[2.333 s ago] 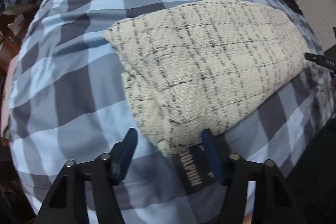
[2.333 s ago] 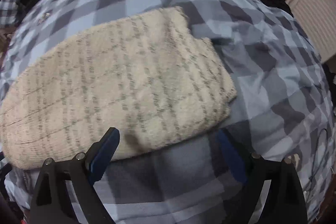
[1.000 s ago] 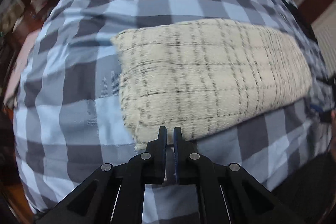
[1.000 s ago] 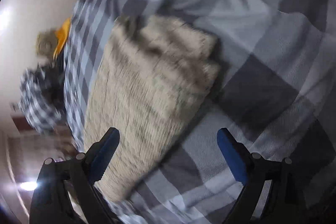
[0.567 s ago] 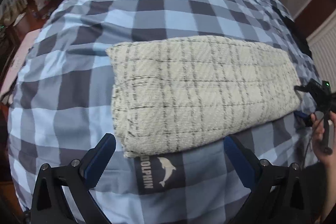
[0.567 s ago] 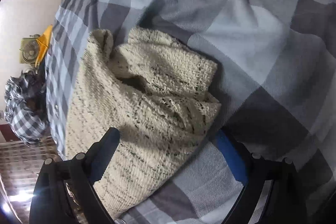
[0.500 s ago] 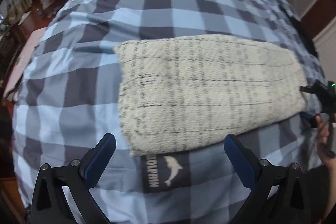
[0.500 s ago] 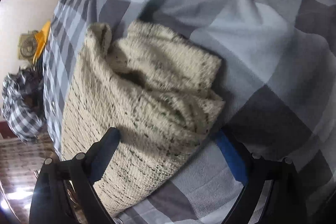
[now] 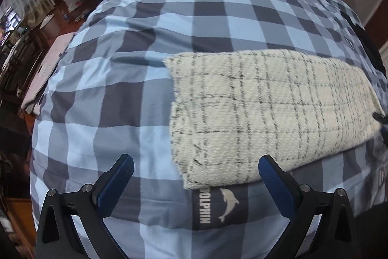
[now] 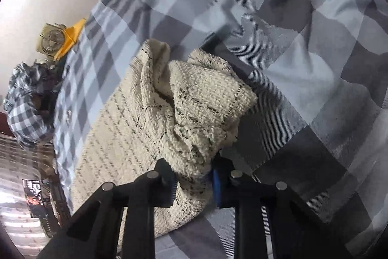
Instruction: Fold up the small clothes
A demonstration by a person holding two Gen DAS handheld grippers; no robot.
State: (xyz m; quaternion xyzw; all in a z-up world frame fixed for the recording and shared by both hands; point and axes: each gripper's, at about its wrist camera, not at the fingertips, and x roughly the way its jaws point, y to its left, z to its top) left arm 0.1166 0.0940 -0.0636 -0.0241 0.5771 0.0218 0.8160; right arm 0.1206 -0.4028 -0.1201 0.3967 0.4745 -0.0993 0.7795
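So the cream knit garment (image 9: pixel 271 111) with thin dark check lines is lying folded into a long strip on the blue checked duvet (image 9: pixel 145 94). Right gripper (image 10: pixel 192 180) has its jaws pinched onto the bunched-up end of it, lifting that corner a bit. Left gripper (image 9: pixel 194 176) sits wide open just short of the near corner, holding nothing, right over the dolphin label (image 9: pixel 218 206).

Left gripper (image 9: pixel 194 172) jaws spread wide; right gripper (image 10: pixel 192 177) jaws clamped on cloth.
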